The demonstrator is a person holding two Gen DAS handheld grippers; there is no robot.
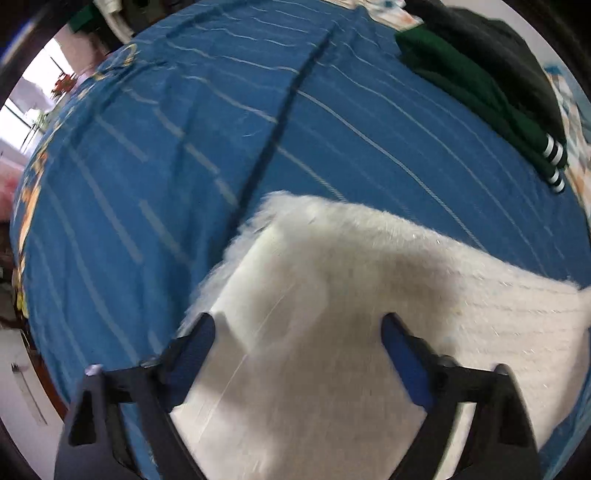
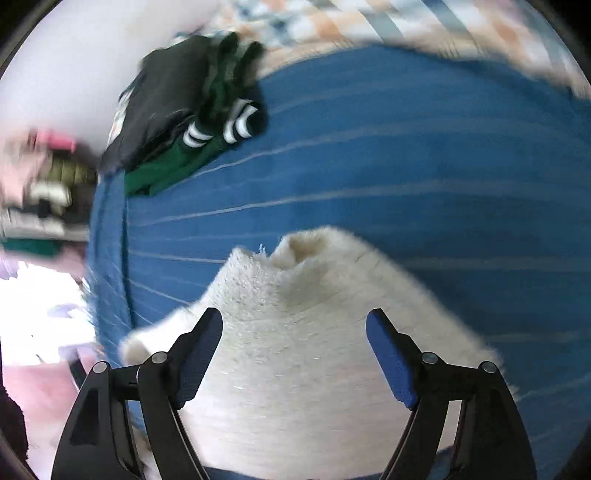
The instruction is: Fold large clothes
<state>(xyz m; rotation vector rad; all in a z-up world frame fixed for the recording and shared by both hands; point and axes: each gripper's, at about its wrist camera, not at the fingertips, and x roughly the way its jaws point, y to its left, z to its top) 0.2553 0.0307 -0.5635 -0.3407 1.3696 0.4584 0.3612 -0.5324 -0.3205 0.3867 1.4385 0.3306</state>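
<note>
Hovering over a blue striped bedsheet (image 1: 332, 122), the left gripper (image 1: 297, 325) sits low in the frame w/ both blue-padded fingers (image 1: 192, 354) spread apart, nothing pinched between them. A fluffy white garment (image 1: 351, 295) fills the bottom centre & lower right of the left wrist view, lying on the sheet; its fuzzy upper edge runs from mid-frame down toward the right edge. The garment shows through the gap between the jaws, but the pads don't press on it. A dark crease in the sheet runs diagonally from upper centre down to the garment's upper left corner.

Right wrist view: the right gripper (image 2: 293, 325) is also at the bottom of the frame, jaws wide apart, pads clear of the cloth. The white garment (image 2: 303, 332) sits bottom centre, bunched into a rumpled peak w/ a small hollow at the top, just above the fingertips. Sheet (image 2: 424, 184) spans the middle & right.

A pile of dark green clothes (image 1: 480, 92) w/ black-&-white striped cuffs lies upper right in the left view, well apart from the white garment; same pile (image 2: 195, 122) shows upper left in the right view. A patterned, lighter cover (image 2: 332, 22) runs along the top edge. Left edge of the right view is blurry, can't tell what's there beyond pink & pale shapes.
</note>
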